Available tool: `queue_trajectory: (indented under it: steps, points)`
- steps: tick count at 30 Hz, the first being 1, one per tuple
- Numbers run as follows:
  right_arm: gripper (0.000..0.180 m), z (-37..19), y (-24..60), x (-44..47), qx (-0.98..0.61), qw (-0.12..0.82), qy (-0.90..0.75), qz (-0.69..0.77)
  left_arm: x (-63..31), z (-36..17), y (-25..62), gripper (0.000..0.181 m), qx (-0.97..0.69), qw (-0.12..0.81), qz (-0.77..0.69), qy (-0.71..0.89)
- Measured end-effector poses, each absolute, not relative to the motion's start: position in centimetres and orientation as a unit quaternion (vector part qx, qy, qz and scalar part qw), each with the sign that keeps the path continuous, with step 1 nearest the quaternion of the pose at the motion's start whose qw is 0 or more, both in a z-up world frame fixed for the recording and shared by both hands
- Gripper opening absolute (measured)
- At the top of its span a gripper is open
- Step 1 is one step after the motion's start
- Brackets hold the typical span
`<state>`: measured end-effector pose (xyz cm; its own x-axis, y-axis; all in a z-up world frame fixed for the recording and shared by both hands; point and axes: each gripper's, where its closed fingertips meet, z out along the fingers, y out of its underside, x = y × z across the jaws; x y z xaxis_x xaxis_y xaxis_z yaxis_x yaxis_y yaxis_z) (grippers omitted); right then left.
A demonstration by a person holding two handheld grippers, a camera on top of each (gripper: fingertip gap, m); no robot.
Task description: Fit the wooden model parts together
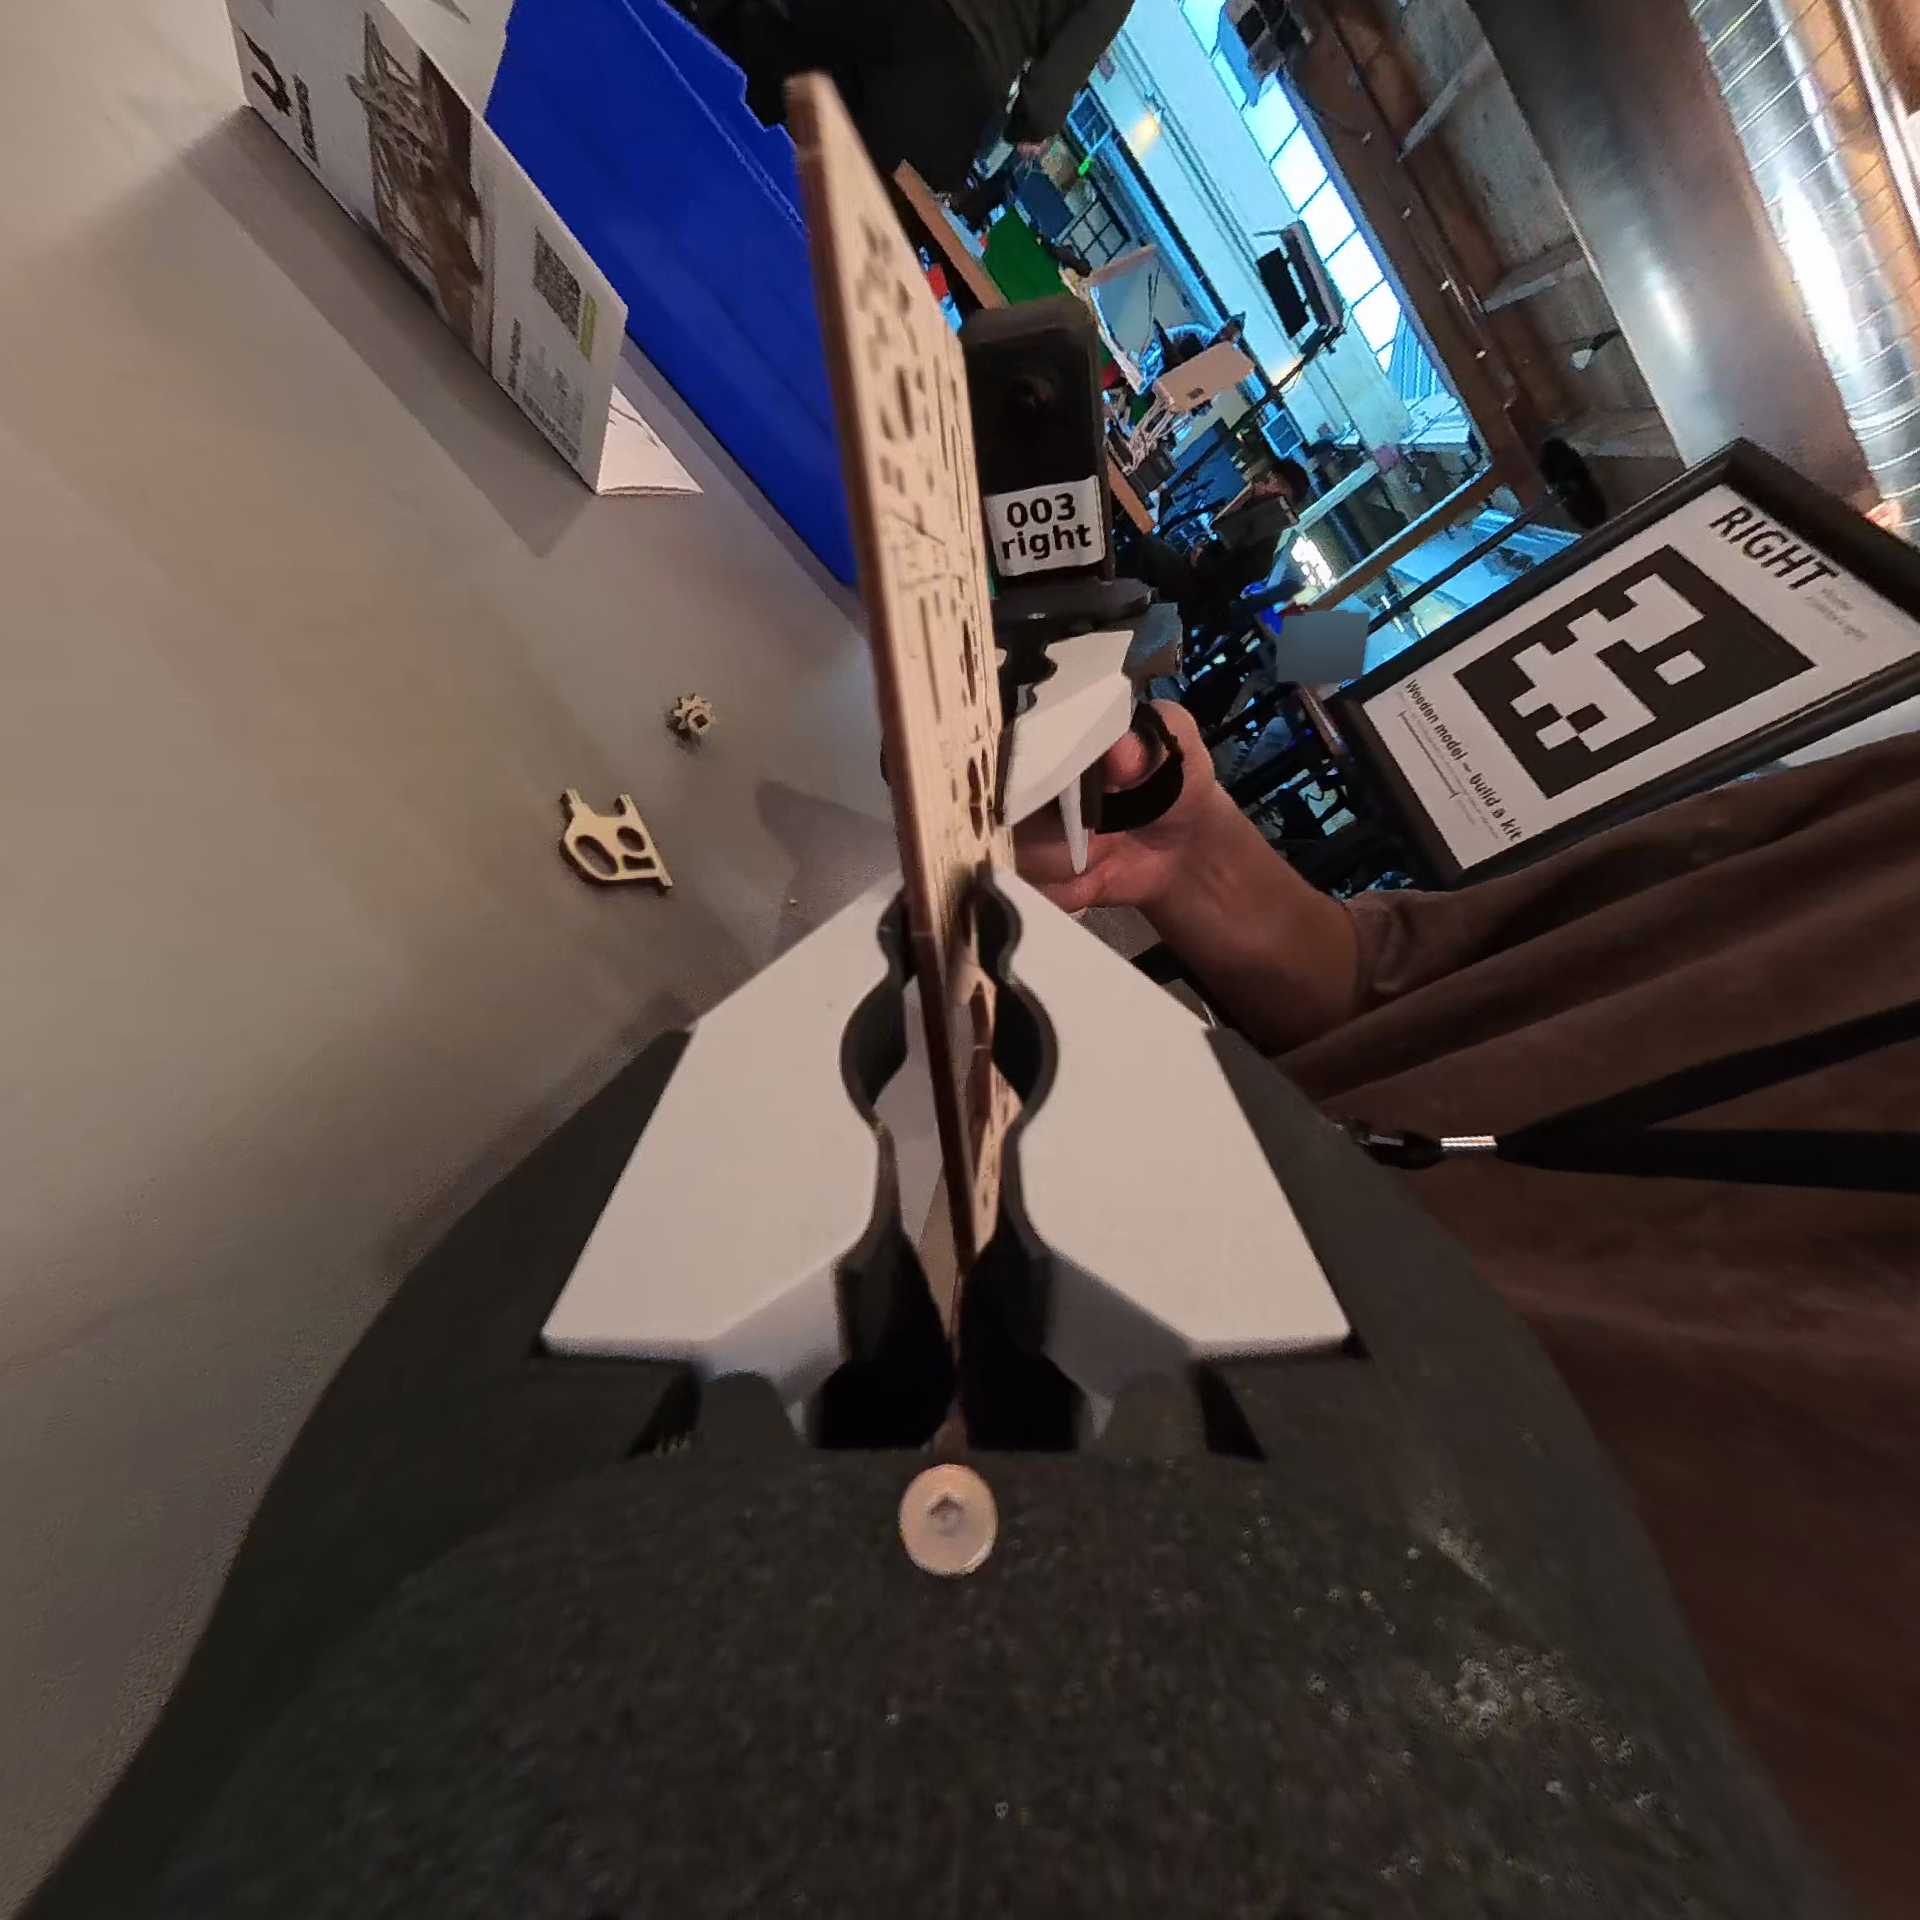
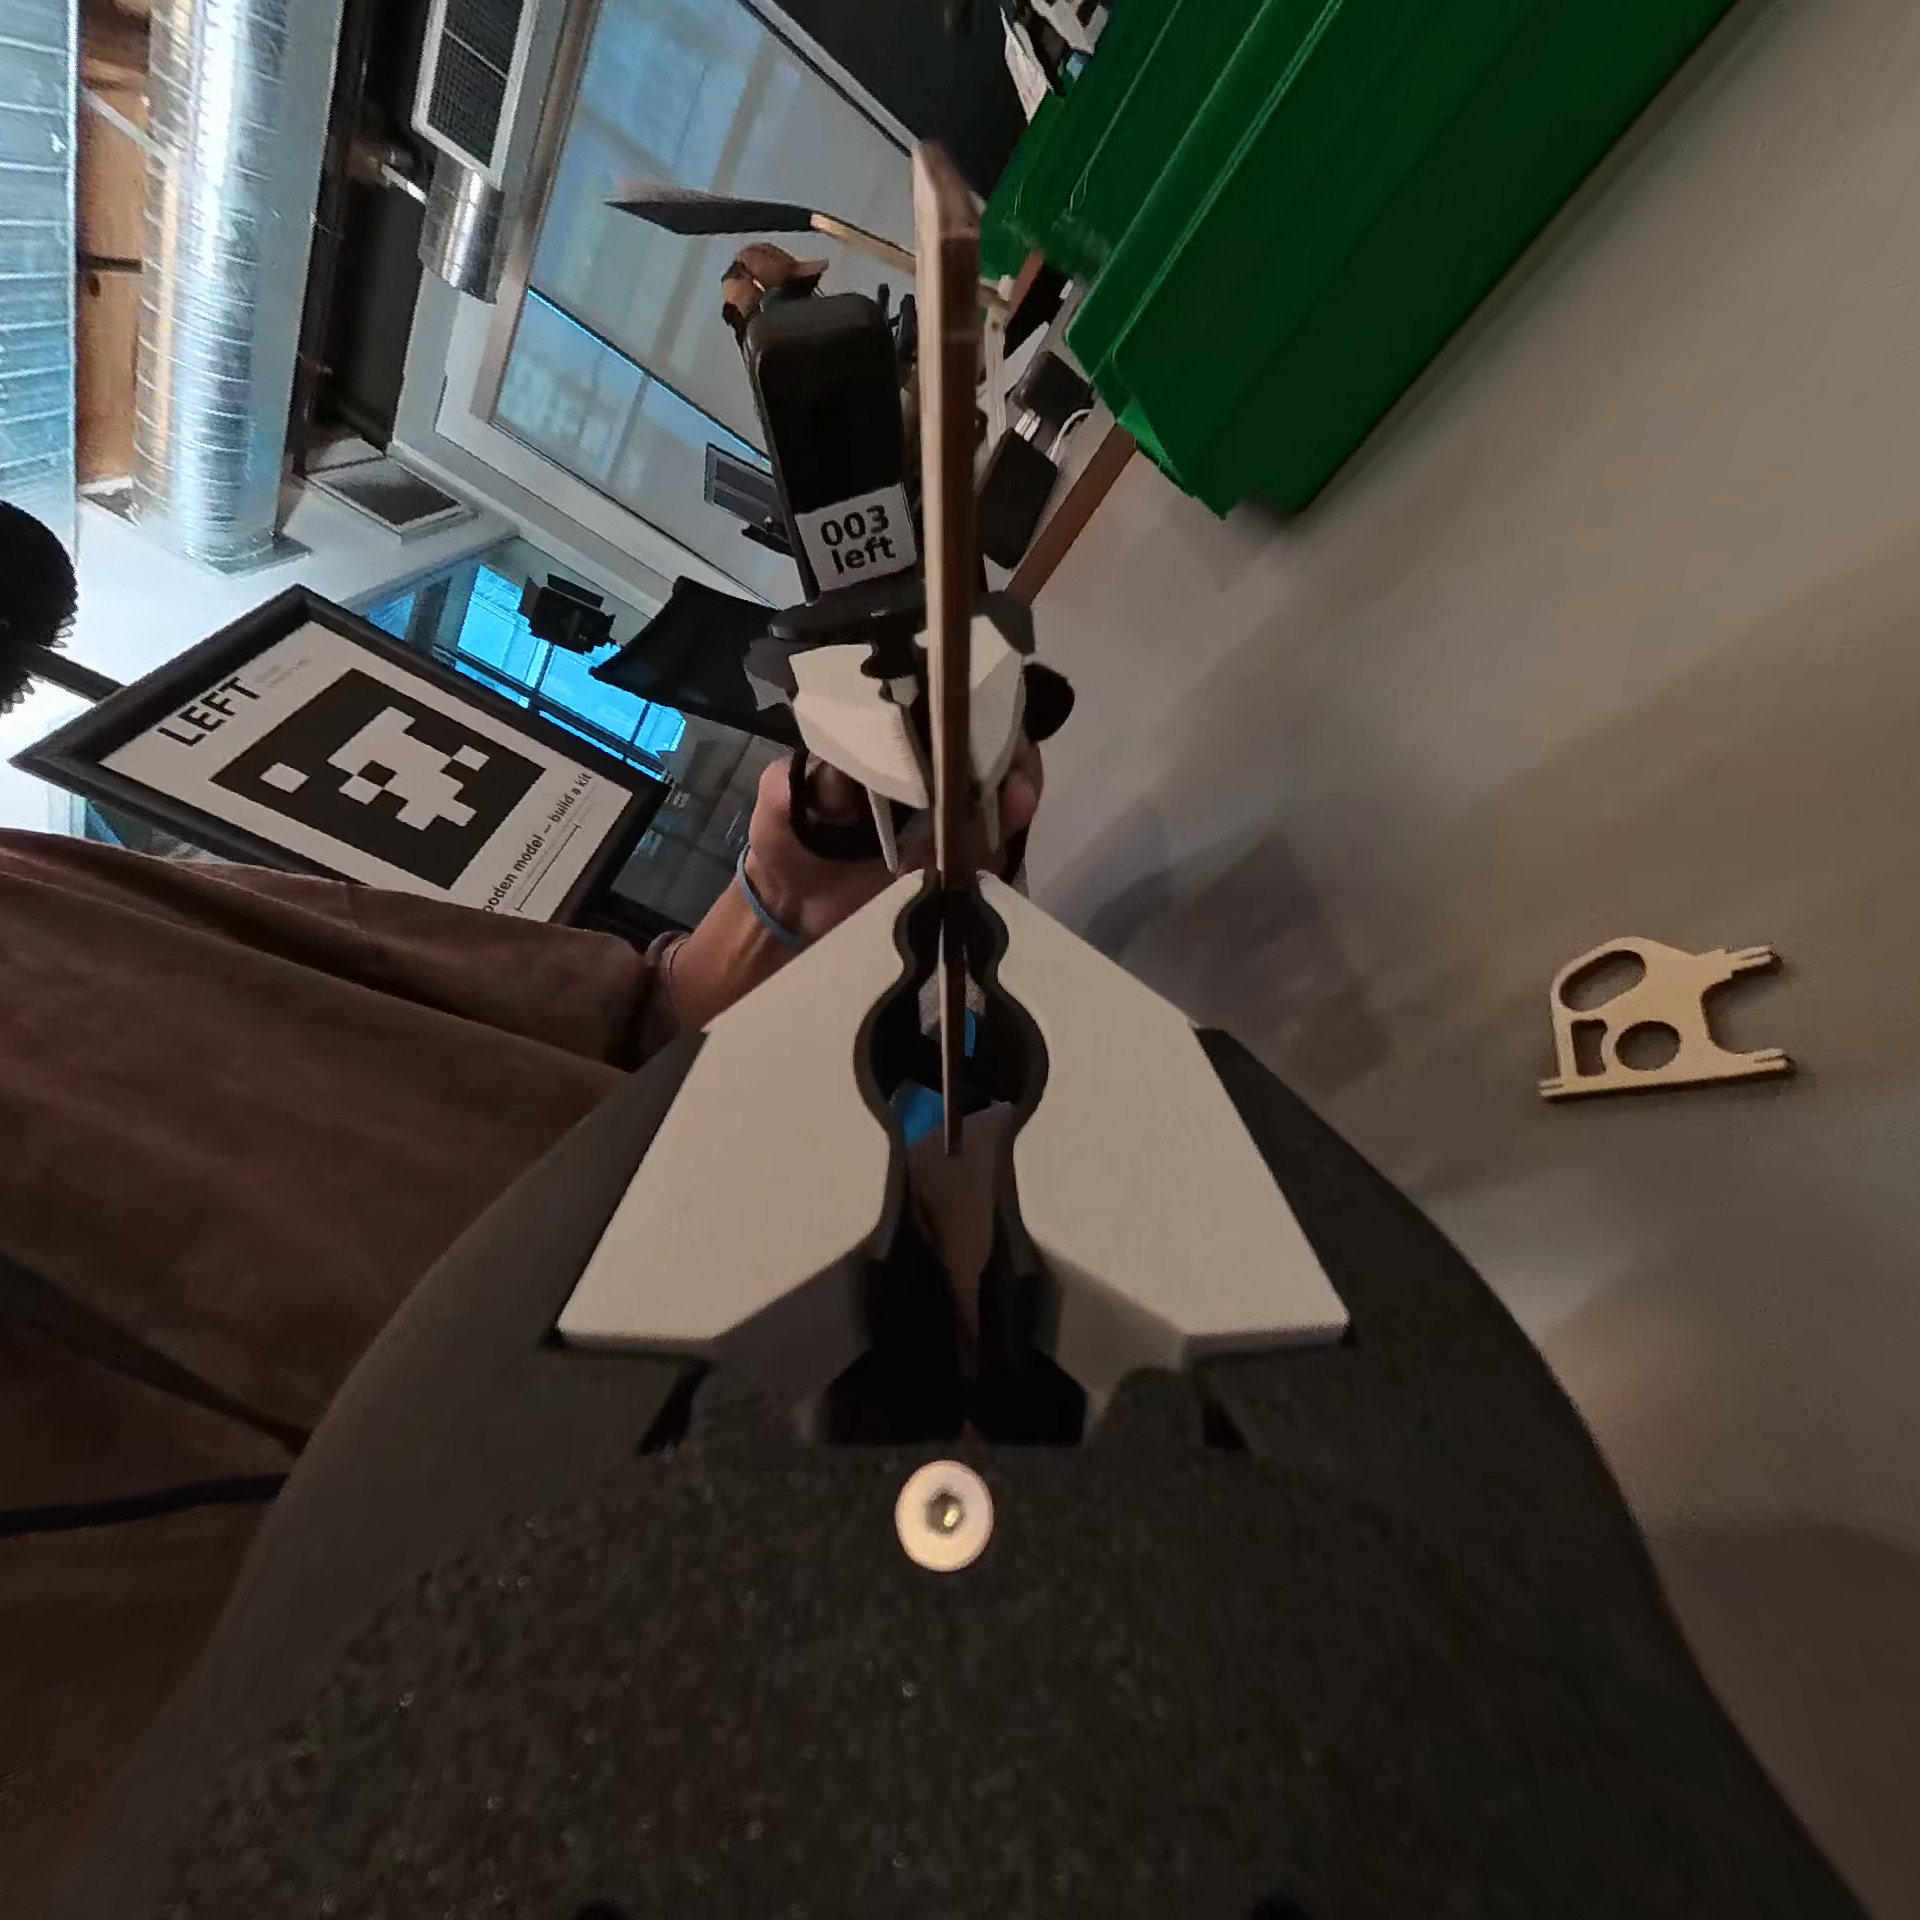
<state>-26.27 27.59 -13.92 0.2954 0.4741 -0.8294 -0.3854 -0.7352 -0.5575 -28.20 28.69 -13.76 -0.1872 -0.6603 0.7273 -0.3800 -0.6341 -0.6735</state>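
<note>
A thin laser-cut wooden sheet [image 1: 904, 520] stands on edge, held up above the grey table [image 1: 260, 727]. My left gripper [image 1: 951, 894] is shut on its near end. My right gripper [image 1: 1029, 748] shows beyond it, clamped on the sheet's far side. In the right wrist view the sheet [image 2: 948, 468] is edge-on. My right gripper [image 2: 943, 883] is shut on it there, with my left gripper [image 2: 940, 727] clamped on it opposite. A cut-out wooden part [image 1: 613, 844] and a small wooden gear [image 1: 691, 715] lie loose on the table. The part also shows in the right wrist view [image 2: 1662, 1023].
A printed kit box [image 1: 436, 239] and a blue bin [image 1: 675, 260] stand at the table's far side. A green bin [image 2: 1299, 208] stands at the other side. A framed marker sign [image 1: 1621, 665] stands by each edge, the other in the right wrist view [image 2: 353, 769]. A person's brown sleeve [image 1: 1558, 987] is close. Less than 4 cm separates the two grippers' tips.
</note>
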Motion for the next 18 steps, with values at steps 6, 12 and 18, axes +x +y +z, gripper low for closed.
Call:
queue_trajectory:
  steps: [6,12,18]
  points:
    - [0.003,-13.2,28.0,-26.1,-0.698,0.379,-0.021,0.608,-28.6,-13.3,28.2,0.001,-0.617,0.058,-0.683,0.387]
    - [0.005,-12.2,28.4,-25.1,-0.675,0.400,-0.006,0.620,-28.2,-13.1,27.9,0.001,-0.614,0.045,-0.697,0.367]
    - [0.008,-12.0,28.5,-24.4,-0.665,0.406,0.009,0.626,-28.1,-13.1,28.1,0.001,-0.614,0.046,-0.700,0.362]
